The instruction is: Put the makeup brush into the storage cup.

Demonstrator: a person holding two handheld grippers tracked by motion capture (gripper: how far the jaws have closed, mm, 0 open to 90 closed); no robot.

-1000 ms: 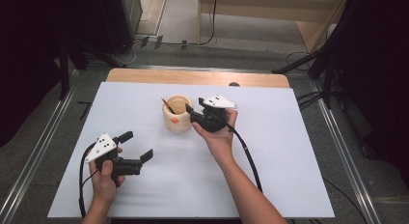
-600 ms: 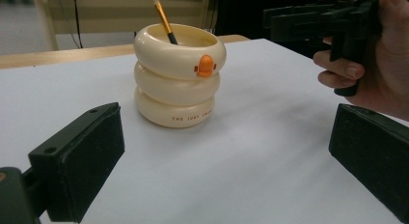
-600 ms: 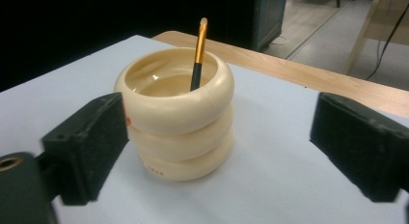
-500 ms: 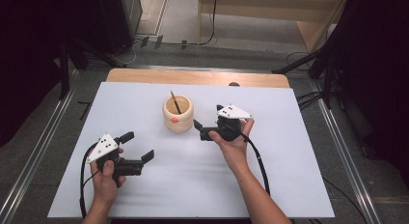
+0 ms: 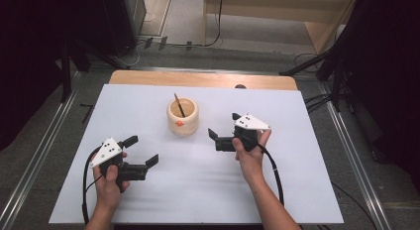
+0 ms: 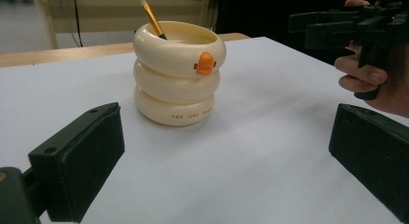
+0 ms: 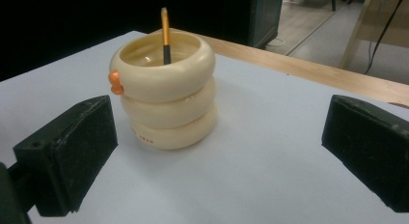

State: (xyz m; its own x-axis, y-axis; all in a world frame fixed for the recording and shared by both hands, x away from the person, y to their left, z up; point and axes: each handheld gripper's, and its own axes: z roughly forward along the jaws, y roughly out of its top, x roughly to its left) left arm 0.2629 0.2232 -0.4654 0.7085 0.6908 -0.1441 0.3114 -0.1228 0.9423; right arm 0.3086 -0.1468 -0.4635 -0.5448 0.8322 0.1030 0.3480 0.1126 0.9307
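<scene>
A white-covered table (image 5: 297, 190), with a strip of bare wood seen along its far edge, is shown from above. Toward the far middle of the table a cream holder (image 5: 182, 116) is stood upright; it is formed of three stacked rings, and a small orange duck bill (image 6: 206, 63) is carried on its top ring. The left tool (image 5: 141, 151) is held in the person's left hand (image 5: 106, 183) over the near left part of the table, well apart from the holder, with its jaws spread wide and nothing between them. The right tool (image 5: 224, 129) is held in the right hand (image 5: 250, 158) just to the right of the holder, its jaws likewise spread apart and empty, and pointed toward the holder. A slender brush (image 7: 165, 35), orange above a dark band, is seen standing in the holder and leaning against its inner rim.
</scene>
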